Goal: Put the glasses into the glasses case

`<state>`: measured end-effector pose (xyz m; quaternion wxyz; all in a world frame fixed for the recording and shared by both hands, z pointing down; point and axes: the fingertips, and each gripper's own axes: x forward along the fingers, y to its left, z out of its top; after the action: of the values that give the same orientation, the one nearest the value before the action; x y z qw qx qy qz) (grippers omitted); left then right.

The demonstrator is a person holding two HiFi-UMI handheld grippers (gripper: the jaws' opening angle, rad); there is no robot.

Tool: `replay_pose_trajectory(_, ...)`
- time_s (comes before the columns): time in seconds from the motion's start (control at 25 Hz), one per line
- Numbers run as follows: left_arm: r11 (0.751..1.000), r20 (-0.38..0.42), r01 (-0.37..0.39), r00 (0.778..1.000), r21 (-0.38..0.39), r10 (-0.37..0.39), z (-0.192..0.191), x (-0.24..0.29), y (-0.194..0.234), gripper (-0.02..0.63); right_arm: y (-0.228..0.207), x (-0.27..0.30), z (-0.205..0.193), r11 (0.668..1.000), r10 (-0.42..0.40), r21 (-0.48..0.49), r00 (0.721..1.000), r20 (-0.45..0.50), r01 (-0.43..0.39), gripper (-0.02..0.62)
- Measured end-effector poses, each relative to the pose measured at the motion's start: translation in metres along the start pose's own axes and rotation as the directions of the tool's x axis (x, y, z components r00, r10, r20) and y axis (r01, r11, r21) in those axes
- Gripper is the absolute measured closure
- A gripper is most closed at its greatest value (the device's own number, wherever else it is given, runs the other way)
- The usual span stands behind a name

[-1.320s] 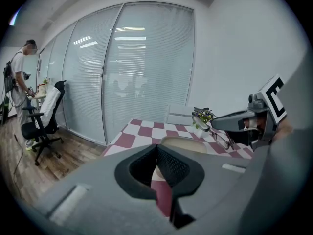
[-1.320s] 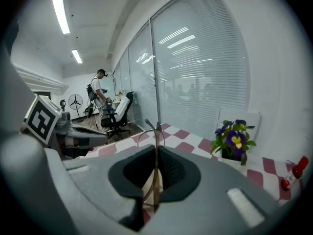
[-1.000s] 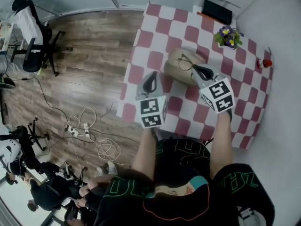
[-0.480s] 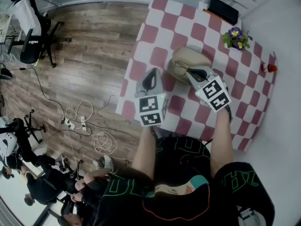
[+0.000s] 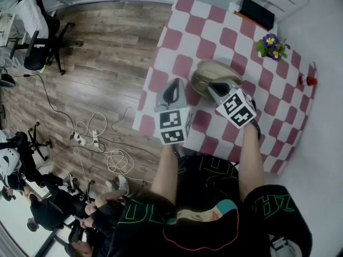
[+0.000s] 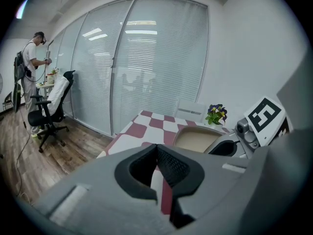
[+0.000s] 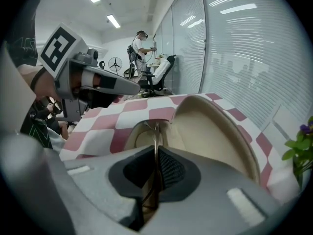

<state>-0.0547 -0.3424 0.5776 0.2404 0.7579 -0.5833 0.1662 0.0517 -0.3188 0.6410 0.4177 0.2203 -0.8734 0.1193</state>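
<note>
Pinching glasses [image 7: 156, 131] at open case [image 7: 210, 126]

No word, number or brand can be read anywhere. The marker cube [image 5: 172, 127] on the left gripper [image 5: 172, 85] and the one [image 5: 236, 107] on the right gripper [image 5: 212, 84] carry only black-and-white square code patterns. The green outlined lettering [image 5: 140, 213] on the person's black clothing is too warped to make out.

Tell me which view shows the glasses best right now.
Right gripper view: the glasses sit edge-on, pinched in the right gripper, over the open case. Head view hides them behind that gripper. Left gripper view shows the case, no glasses.
</note>
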Motion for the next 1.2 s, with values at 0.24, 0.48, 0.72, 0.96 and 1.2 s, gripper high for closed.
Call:
replay_pose_trajectory(0.24,1.0,-0.005,-0.001,1.0,0.003,0.001,-0.006,0.001,-0.002,0.595,-0.002,0.002,0.0,0.998,-0.049,-0.026,0.999,-0.023,0.048,0.571)
replay_pose_trajectory(0.48,1.0,0.0,0.001,1.0,0.015,-0.001,-0.005,-0.003,-0.008,0.595,-0.013,-0.007,0.001,0.994,-0.113,-0.006,0.994,-0.003,0.113,0.485)
replay_pose_trajectory(0.72,1.0,0.038,0.01,0.999,0.028,-0.011,0.003,-0.012,-0.019,0.595,-0.028,-0.03,0.01,0.97,-0.243,0.01,0.969,0.041,0.243,0.485)
replay_pose_trajectory(0.96,0.999,0.081,0.029,0.996,0.03,-0.031,0.016,-0.025,-0.031,0.595,-0.042,-0.067,0.026,0.916,-0.398,0.093,0.909,0.12,0.389,0.509)
replay_pose_trajectory(1.2,0.997,0.167,0.042,0.985,0.062,-0.052,0.045,-0.043,-0.051,0.597,-0.05,-0.121,0.042,0.855,-0.517,0.198,0.823,0.237,0.48,0.591)
